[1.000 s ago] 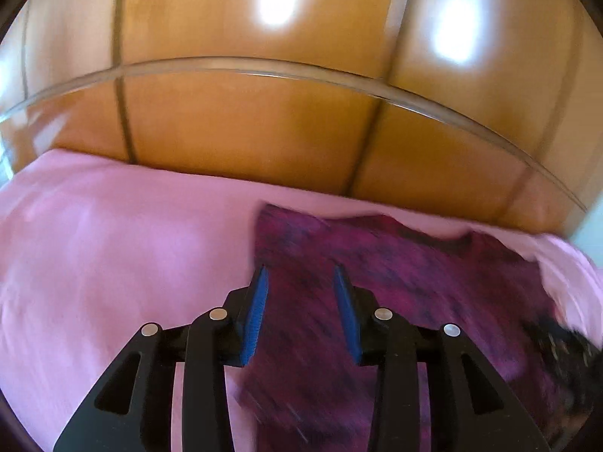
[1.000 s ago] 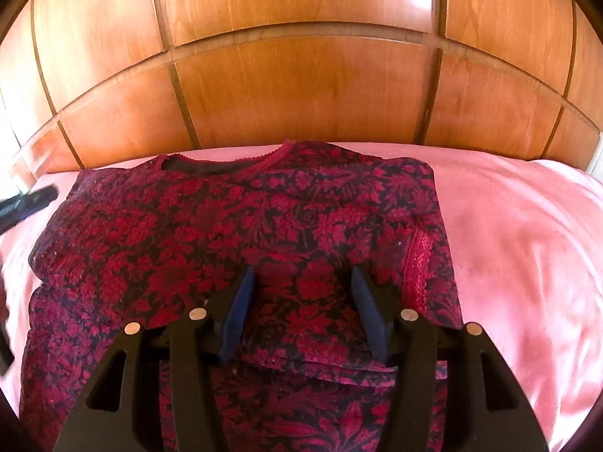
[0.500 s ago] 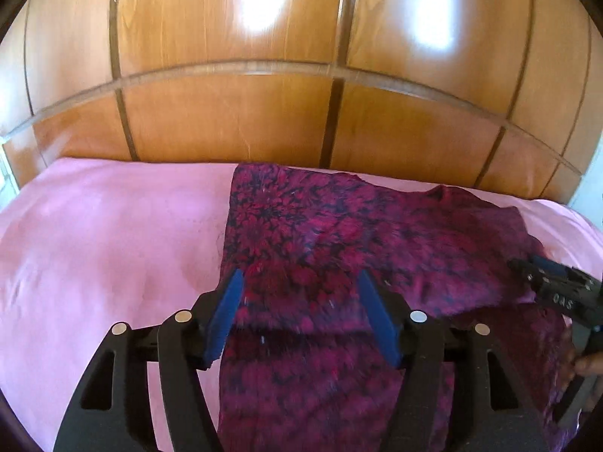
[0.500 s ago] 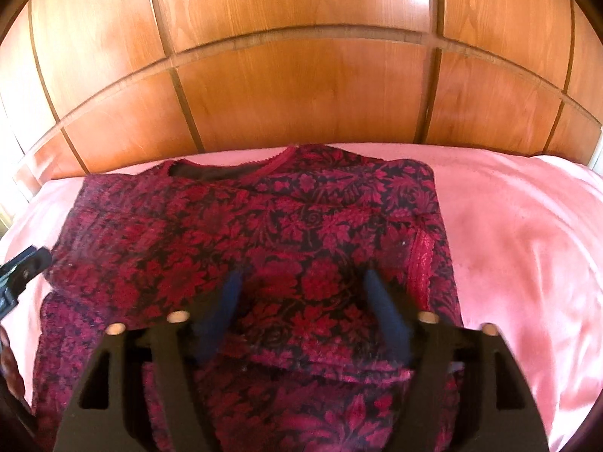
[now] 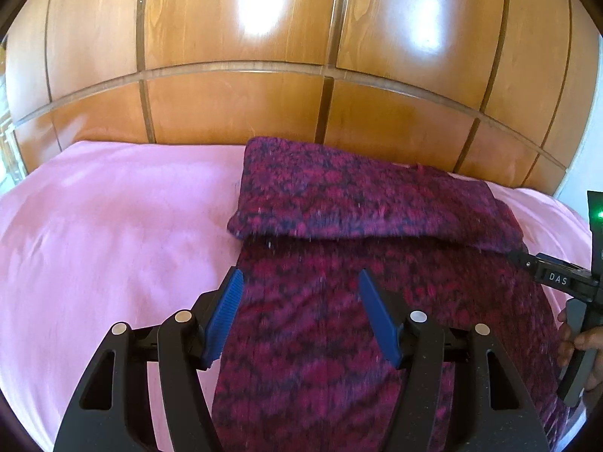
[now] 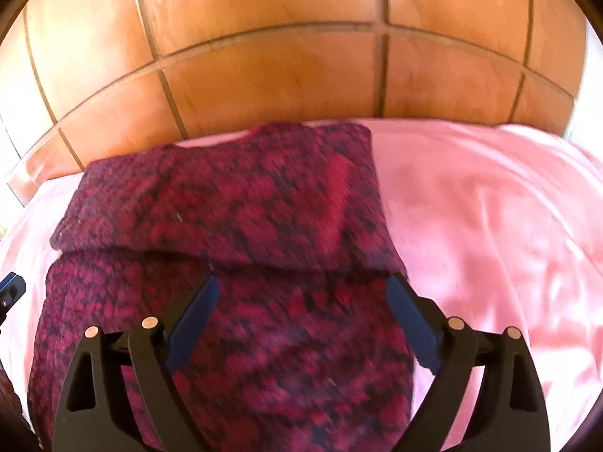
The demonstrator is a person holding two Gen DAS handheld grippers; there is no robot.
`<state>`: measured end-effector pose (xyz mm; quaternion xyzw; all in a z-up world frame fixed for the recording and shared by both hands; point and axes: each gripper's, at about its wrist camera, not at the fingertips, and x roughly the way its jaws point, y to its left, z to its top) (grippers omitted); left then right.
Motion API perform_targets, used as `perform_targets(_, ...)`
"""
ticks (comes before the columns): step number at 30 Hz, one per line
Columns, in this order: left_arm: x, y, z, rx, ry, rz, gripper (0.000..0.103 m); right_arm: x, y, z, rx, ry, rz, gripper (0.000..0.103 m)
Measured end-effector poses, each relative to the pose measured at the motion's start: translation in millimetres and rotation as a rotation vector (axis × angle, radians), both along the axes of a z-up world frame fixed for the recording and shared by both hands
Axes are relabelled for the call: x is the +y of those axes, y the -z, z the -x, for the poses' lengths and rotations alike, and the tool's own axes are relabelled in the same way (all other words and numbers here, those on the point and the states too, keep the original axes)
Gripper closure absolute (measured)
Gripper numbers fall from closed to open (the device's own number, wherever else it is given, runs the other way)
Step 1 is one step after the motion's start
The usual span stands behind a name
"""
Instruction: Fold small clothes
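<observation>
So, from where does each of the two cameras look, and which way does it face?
Left wrist: sits on the left gripper, looks down over its open fingers at the red floral garment; the right gripper and a hand show at the right edge.
Right wrist: sits on the right gripper, looks down over its open fingers; the left gripper's tip shows at the left edge.
Both share the garment, pink sheet and wooden headboard.

Only readable txt: "DAS", white caps, on the black body of the right tongs (image 5: 557, 279), seen at approx 3 o'clock in left wrist view. Nothing else legible.
</observation>
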<state>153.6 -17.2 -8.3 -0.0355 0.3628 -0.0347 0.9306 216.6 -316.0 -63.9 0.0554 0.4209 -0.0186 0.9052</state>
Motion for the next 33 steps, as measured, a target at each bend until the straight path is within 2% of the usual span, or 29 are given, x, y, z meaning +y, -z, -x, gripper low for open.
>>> perform_targets(4, 4.1, 9.9, 14.1, 0.018, -0.004, -0.007, 0.04, -9.1, 8.2, 19.8, 0.035, 0.008, -0.011, 0.013)
perform_targets(16, 31.9, 42.8, 58.6, 0.126, -0.021, 0.028, 0.04, -35.5, 24.8, 101.2, 0.12, -0.007, -0.202, 0.017)
perform_targets(21, 47.6, 49.0, 83.8, 0.172, -0.018, 0.056, 0.04, -35.4, 22.4, 130.9, 0.138, -0.053, -0.241, 0.031)
perform_targets(26, 60.8, 54.0, 114.7, 0.243, 0.053, 0.121, 0.04, -33.2, 20.5, 153.4, 0.172, -0.084, -0.24, 0.045)
perform_targets(31, 59.5, 52.3, 141.4, 0.3, 0.192, 0.167, 0.05, -30.4, 24.2, 188.0, 0.246, -0.116, -0.279, 0.053)
perform_targets(32, 57.2, 52.7, 144.3, 0.308, 0.21, 0.159, 0.052, -29.2, 26.0, 192.1, 0.261, -0.126, -0.286, 0.056)
perform_targets(33, 53.1, 53.3, 148.5, 0.315, 0.242, 0.134, 0.059, -27.7, 28.4, 195.4, 0.279, -0.138, -0.296, 0.059)
